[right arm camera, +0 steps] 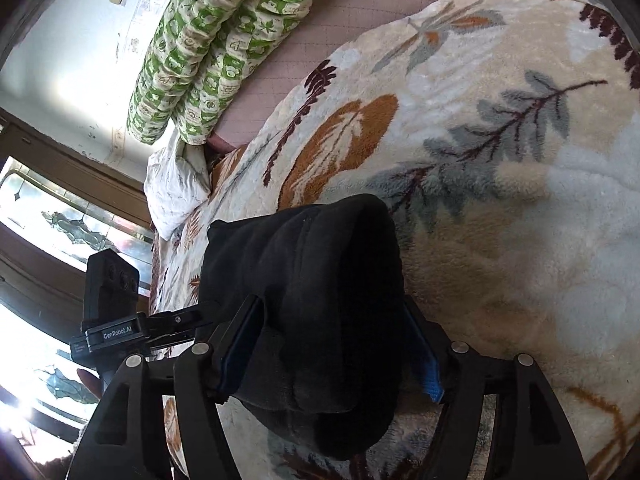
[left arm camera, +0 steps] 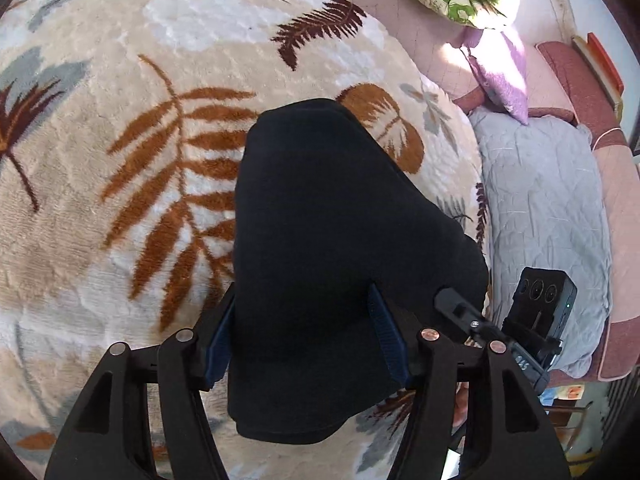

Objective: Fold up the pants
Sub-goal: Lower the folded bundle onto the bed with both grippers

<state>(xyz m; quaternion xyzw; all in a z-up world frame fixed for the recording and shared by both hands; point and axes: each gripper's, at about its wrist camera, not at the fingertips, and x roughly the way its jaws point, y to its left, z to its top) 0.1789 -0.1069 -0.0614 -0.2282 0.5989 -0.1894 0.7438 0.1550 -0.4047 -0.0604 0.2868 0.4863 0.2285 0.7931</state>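
Spread wide under both claws is the cream plush blanket printed with rust, grey and maroon leaves (left arm camera: 120, 80), filling most of each wrist view. Beyond it, ahead and to the right of the left claw, a pale grey quilted cushion (left arm camera: 548, 208) lies on a pink quilted bed cover (left arm camera: 432, 52), and farther off sits a rolled green-and-white patterned quilt (right arm camera: 208, 56), which the right claw sees ahead and to its left, beside a crumpled white pillow (right arm camera: 176, 188). Now the main item: the black soft-fabric pants (left arm camera: 332, 240), bunched into a thick folded bundle, lifted just above the blanket and reaching forward from between the fingers. The left gripper (left arm camera: 302, 332) has its blue-padded fingers pressed against both sides of that bundle, clamped on it; the cloth hangs down past the jaws toward the camera. The right gripper (right arm camera: 332, 352) does the same from its side, its pads squeezing a stitched, rounded edge of the pants (right arm camera: 312, 280). Each claw spots the other just beside it: a black camera block sits to the right of the left claw and to the left of the right claw.
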